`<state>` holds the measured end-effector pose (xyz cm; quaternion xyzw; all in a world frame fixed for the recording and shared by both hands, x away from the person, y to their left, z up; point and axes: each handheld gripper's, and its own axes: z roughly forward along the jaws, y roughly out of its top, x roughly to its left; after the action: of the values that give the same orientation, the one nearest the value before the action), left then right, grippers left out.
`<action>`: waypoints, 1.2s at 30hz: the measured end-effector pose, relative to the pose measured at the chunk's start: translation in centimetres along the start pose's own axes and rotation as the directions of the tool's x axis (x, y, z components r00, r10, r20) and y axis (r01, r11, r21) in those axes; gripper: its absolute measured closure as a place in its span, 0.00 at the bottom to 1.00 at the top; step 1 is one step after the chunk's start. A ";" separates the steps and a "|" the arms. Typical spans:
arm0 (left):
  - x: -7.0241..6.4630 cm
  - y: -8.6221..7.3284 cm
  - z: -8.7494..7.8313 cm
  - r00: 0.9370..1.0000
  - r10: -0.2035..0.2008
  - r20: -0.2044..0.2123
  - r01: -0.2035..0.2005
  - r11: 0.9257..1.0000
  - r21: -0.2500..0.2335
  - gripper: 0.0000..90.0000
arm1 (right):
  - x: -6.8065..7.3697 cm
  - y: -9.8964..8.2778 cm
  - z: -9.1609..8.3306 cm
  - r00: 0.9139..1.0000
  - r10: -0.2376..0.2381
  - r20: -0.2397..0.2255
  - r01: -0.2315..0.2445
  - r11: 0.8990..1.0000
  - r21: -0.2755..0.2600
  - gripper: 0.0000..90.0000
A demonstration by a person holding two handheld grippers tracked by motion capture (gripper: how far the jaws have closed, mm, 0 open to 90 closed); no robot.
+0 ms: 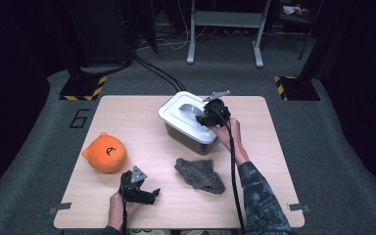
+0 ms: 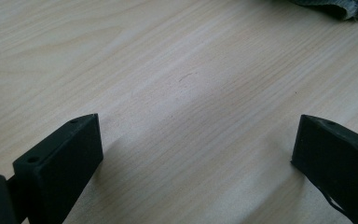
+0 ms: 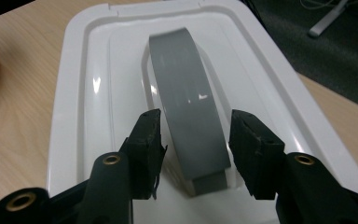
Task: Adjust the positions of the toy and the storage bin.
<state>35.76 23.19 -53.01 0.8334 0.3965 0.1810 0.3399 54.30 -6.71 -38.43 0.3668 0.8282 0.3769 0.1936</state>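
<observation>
Evidently the work in hand concerns the lidded bin [image 1: 191,128], a grey box with a white lid [image 3: 88,93] standing at the far middle of the table [image 1: 127,112]. The right gripper [image 3: 193,135] sits over the lid from the right side, jaws straddling the grey handle [image 3: 186,98] that arches along the lid's centre. A gap shows on each side of the handle, so the pads do not press it; the jaws are part-spread, not pinching. That straddle looks like either the start of a grasp or the end of one; which, I cannot tell.

Lid is seated flat on the bin all round, as far as the high view shows. Contents hidden; nothing can be said of what is inside.

Left gripper [image 1: 139,192] rests at the near left edge, jaws spread wide over bare wood with nothing between them. Probably parked out of the way, ready to help.

Loose things on the table: an orange plush toy [image 1: 105,152] at the left, well apart from the bin, and a grey cloth [image 1: 200,175] near centre, between bin and near edge. Both lie within easy reach, perhaps as candidates for the bin.
</observation>
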 end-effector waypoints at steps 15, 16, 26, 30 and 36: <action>-0.1 0.0 0.0 1.000 -0.003 -0.001 0.003 1.000 -0.004 0.01 | 0.4 1.1 0.8 0.996 -0.088 -0.028 0.089 0.996 0.009 0.70; 0.0 0.0 0.0 1.000 -0.001 0.003 0.001 1.000 0.001 0.01 | 0.7 1.1 0.8 0.997 -0.070 -0.023 0.070 0.998 0.004 0.70; 0.0 0.0 0.0 1.000 -0.001 0.002 0.001 1.000 0.001 0.01 | 1.8 0.8 0.5 1.000 -0.015 -0.004 0.015 1.000 0.011 0.71; 0.0 0.0 0.0 1.000 -0.001 0.002 0.001 1.000 0.001 0.01 | 2.2 0.8 0.5 1.000 -0.012 0.007 0.012 1.000 0.001 0.72; 0.0 0.0 0.0 1.000 0.001 0.002 -0.001 1.000 0.001 0.01 | 2.3 0.8 0.5 1.000 -0.013 0.002 0.013 1.000 0.009 0.72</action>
<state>35.73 23.19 -52.98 0.8339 0.3959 0.1803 0.3397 53.47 -4.42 -38.21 0.3626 0.8322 0.3714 0.1953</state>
